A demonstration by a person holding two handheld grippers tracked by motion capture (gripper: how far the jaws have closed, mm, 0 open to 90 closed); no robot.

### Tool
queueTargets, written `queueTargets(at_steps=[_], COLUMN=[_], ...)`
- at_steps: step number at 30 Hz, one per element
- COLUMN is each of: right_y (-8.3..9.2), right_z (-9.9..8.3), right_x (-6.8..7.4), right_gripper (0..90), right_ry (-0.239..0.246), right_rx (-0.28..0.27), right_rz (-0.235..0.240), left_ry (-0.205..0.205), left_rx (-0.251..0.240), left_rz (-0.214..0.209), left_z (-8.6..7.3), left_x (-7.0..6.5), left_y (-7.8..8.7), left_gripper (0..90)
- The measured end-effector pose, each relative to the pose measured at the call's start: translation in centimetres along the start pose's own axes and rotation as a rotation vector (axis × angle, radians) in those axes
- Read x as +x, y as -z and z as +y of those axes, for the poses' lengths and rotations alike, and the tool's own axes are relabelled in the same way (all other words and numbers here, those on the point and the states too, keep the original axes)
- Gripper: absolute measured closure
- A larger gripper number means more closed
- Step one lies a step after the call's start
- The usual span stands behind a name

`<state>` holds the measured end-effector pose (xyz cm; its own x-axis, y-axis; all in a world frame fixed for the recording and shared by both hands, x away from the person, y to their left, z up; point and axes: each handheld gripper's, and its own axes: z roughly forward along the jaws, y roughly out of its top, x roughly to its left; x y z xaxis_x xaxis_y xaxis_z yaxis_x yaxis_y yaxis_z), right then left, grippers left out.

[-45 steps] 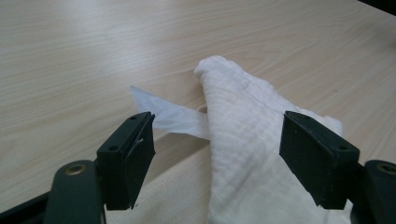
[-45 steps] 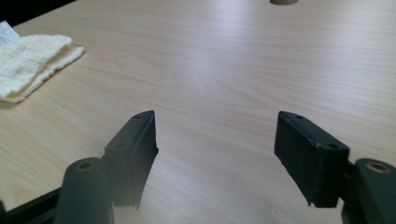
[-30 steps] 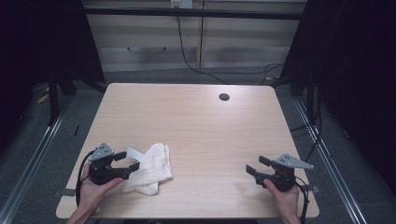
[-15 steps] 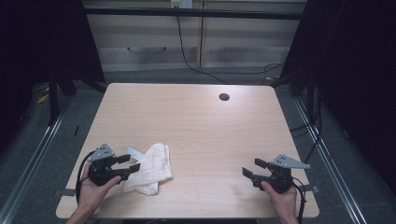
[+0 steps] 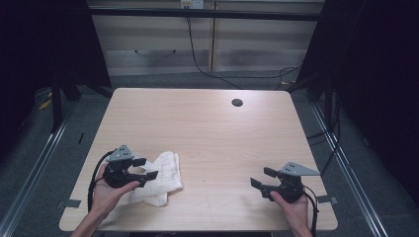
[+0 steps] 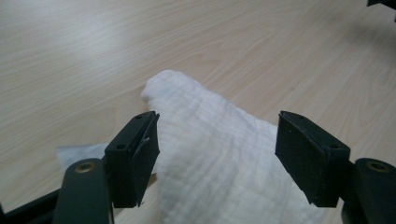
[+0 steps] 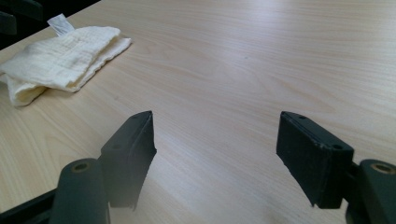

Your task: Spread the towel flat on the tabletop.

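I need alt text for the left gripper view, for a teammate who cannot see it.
A folded white cloth lies on the wooden table between the left gripper's two black jaws, which stand wide apart and have just been opening. The pads do not press on the cloth. A small tag pokes out at its left edge.

A light wooden table (image 5: 207,133) with a pale grain stands in a dim room. A small dark round cable hole (image 5: 237,102) sits near its far edge. Behind it, a pale panelled wall (image 5: 212,49) carries a black cable (image 5: 197,59) hanging down to the grey floor (image 5: 44,148). Dark curtains (image 5: 375,74) close in both sides. Metal rails (image 5: 34,163) run along the floor beside the table.
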<state>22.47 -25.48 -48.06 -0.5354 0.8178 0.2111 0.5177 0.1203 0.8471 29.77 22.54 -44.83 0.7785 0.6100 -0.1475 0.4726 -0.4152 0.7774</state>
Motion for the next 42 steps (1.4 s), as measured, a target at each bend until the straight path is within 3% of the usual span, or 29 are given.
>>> queueTargets(at_steps=[3, 6, 10, 14, 15, 19, 20, 22, 25, 32, 42], right_y=[0.0, 0.0, 0.1, 0.1, 0.1, 0.1, 0.1, 0.0, -0.1, -0.3, -0.7], right_z=[0.0, 0.0, 0.0, -0.1, -0.1, -0.2, -0.3, -0.3, -0.3, -0.4, -0.4], right_x=[0.0, -0.1, -0.1, -0.1, -0.2, -0.1, -0.1, 0.0, 0.0, 0.0, 0.2], right_gripper=[27.1, 27.1, 27.1, 27.1, 27.1, 27.1, 27.1, 27.1, 27.1, 27.1, 29.1], right_ry=[-0.003, -0.006, -0.005, -0.006, -0.006, -0.004, -0.005, -0.002, -0.004, -0.005, 0.005], right_rx=[0.001, -0.004, -0.015, -0.007, -0.004, 0.001, 0.004, 0.008, 0.018, 0.025, 0.049], right_rz=[0.003, -0.004, -0.013, -0.016, -0.015, -0.010, -0.009, -0.004, -0.002, 0.000, 0.008], left_ry=[-0.014, -0.022, 0.005, -0.005, 0.012, 0.011, 0.018, 0.018, 0.009, -0.006, -0.009], left_rx=[0.018, -0.002, 0.020, 0.070, 0.086, 0.121, 0.126, 0.133, 0.159, 0.140, 0.120], left_rz=[-0.015, 0.010, 0.011, 0.033, 0.025, 0.041, 0.028, 0.045, 0.024, -0.007, -0.046], left_z=[0.6, 1.1, 0.7, -0.1, -0.5, -1.5, -1.6, -1.7, -1.9, -1.9, -0.9], left_x=[-0.3, -0.3, 0.0, 0.3, 0.5, 0.9, 0.9, 0.8, 0.6, 0.4, -0.4], left_y=[-0.4, -0.7, -1.7, -1.8, -2.0, -2.6, -2.7, -2.9, -3.6, -4.2, -6.4], left_gripper=[31.0, 42.6, 44.2, 45.8, 44.1, 39.3, 39.7, 45.2, 55.8, 65.1, 67.6])
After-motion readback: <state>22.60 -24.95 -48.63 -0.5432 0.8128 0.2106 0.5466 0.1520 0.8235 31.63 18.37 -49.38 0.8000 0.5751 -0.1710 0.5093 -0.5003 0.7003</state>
